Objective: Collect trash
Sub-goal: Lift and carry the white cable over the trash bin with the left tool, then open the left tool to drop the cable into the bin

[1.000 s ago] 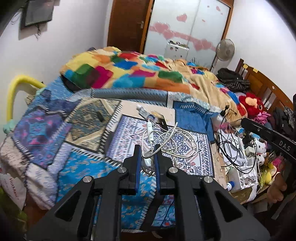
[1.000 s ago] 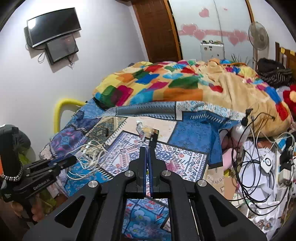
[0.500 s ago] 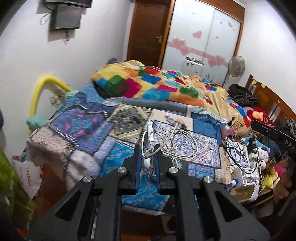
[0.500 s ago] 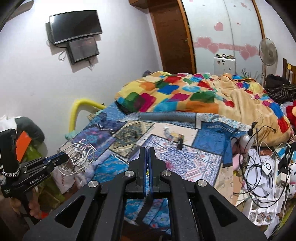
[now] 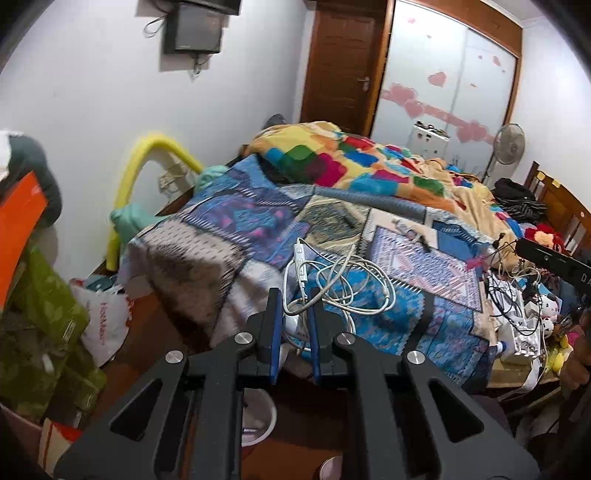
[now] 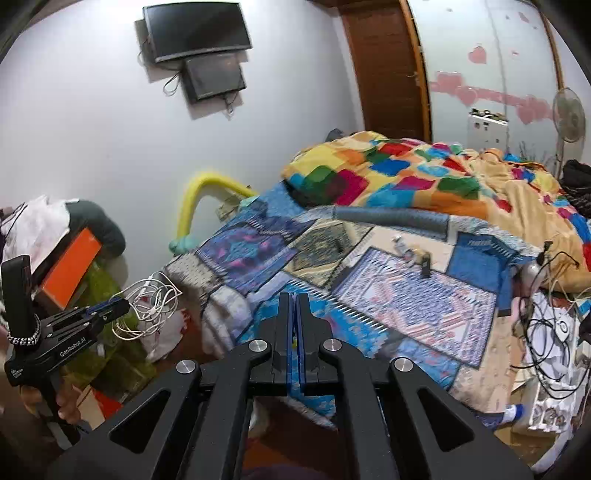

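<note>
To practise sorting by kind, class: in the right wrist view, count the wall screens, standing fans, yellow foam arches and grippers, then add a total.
Wall screens: 2, larger screen above smaller screen
Standing fan: 1
Yellow foam arch: 1
Grippers: 2, left gripper shut on the white cable bundle, right gripper shut
Total: 6

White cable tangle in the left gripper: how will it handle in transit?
Cable tangle looks floppy: loops droop around the left gripper. Probably light. Loose loops hang free, so they may snag or slip out.
</note>
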